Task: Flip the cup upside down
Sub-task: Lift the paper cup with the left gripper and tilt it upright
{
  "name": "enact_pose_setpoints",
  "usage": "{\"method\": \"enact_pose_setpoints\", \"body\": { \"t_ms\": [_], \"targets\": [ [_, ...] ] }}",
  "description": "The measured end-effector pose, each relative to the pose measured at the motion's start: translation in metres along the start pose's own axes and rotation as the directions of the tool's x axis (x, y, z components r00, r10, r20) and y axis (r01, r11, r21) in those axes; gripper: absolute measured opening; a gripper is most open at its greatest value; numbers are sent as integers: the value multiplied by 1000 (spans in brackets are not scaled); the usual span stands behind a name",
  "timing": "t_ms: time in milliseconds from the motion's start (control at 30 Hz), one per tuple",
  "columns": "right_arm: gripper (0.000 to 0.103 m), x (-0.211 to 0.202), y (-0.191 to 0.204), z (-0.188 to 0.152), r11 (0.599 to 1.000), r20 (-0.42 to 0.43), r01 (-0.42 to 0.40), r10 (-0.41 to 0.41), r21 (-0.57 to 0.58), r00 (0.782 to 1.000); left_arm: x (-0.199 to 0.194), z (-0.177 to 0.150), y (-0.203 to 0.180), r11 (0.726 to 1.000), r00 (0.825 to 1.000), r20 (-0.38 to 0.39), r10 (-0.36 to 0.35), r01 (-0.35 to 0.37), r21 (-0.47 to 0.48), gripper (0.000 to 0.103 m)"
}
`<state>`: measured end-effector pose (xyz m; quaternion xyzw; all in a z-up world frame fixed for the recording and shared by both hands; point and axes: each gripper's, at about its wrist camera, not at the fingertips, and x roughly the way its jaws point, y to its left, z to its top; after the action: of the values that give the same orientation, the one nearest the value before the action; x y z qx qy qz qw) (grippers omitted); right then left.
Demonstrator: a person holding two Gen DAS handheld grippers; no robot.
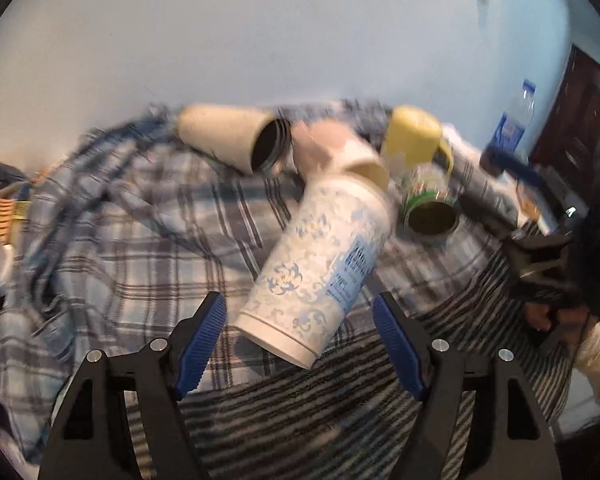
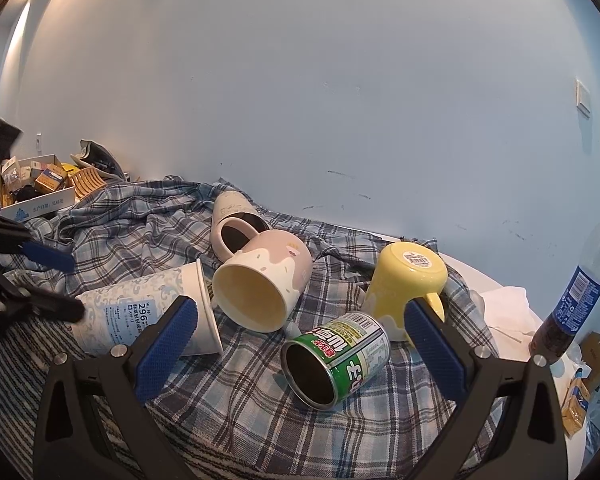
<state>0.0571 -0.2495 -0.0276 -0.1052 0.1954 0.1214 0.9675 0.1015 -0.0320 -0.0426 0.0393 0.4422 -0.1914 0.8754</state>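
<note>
A white paper cup with blue flower print (image 1: pixel 320 264) lies on its side on the plaid cloth (image 1: pixel 140 240), base toward me. My left gripper (image 1: pixel 300 340) is open, its blue pads either side of the cup's base, not touching. The cup also shows in the right wrist view (image 2: pixel 140 312), with the left gripper (image 2: pixel 60 284) at its base. My right gripper (image 2: pixel 300 344) is open and empty, above a green tin can (image 2: pixel 340 356) lying on its side. A pink-and-cream mug (image 2: pixel 264 280) lies on its side. A yellow mug (image 2: pixel 408 280) stands upside down.
A cream tumbler (image 1: pixel 232 136) lies on its side at the back. A cola bottle (image 2: pixel 576 288) stands at the right. A box of small items (image 2: pixel 36 188) and a wooden rack (image 2: pixel 88 180) sit at the far left by the wall. A striped cloth (image 1: pixel 300 412) covers the near side.
</note>
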Motion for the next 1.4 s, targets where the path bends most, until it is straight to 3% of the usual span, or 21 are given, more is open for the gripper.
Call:
{"method": "enact_pose_setpoints", "body": {
  "t_ms": [67,167,400,600,667,767,800,900,1033,1167,1267,1400],
  "targets": [
    [103,0,-1,0,1000,-2,-1,1,3,1000,19,1,-3,1000,998,-59,-15,17,23,78],
    [103,1,0,0,1000,-8,-3,3,2,1000,33,-1,-11,996,997,-64,45,-40,78,80],
    [103,5,0,0,1000,-26,-13,13,2,1000,46,-15,-22,999,995,-91,-32,30,-22,80],
    [103,4,-1,-1,1000,-23,-11,11,1,1000,31,-23,-45,981,986,-20,-168,165,-102,80],
    [103,5,-1,-1,1000,-24,-10,11,3,1000,28,-23,-52,969,976,12,-217,217,-115,80],
    [103,6,-1,-1,1000,-29,-11,11,5,1000,32,-23,-64,942,948,-16,-318,314,-122,80],
    [103,6,-1,-1,1000,-31,-10,10,5,999,33,-23,-67,941,947,-15,-321,317,-115,80],
    [103,7,-3,-1,1000,-33,-10,10,8,999,41,-21,-80,958,960,-35,-276,272,-85,80],
    [103,6,-3,-1,1000,-33,-12,12,9,999,53,-20,-87,946,949,-49,-312,305,-107,80],
    [103,7,-3,-2,999,-47,-33,33,8,998,51,-22,-105,963,960,-70,-271,269,-27,80],
    [103,9,-4,-2,999,-57,-35,36,17,998,23,-27,-107,968,968,31,-249,249,20,80],
    [103,15,-4,-4,999,-83,-44,45,20,996,-14,-34,-92,995,976,199,-90,80,57,81]
  ]
}}
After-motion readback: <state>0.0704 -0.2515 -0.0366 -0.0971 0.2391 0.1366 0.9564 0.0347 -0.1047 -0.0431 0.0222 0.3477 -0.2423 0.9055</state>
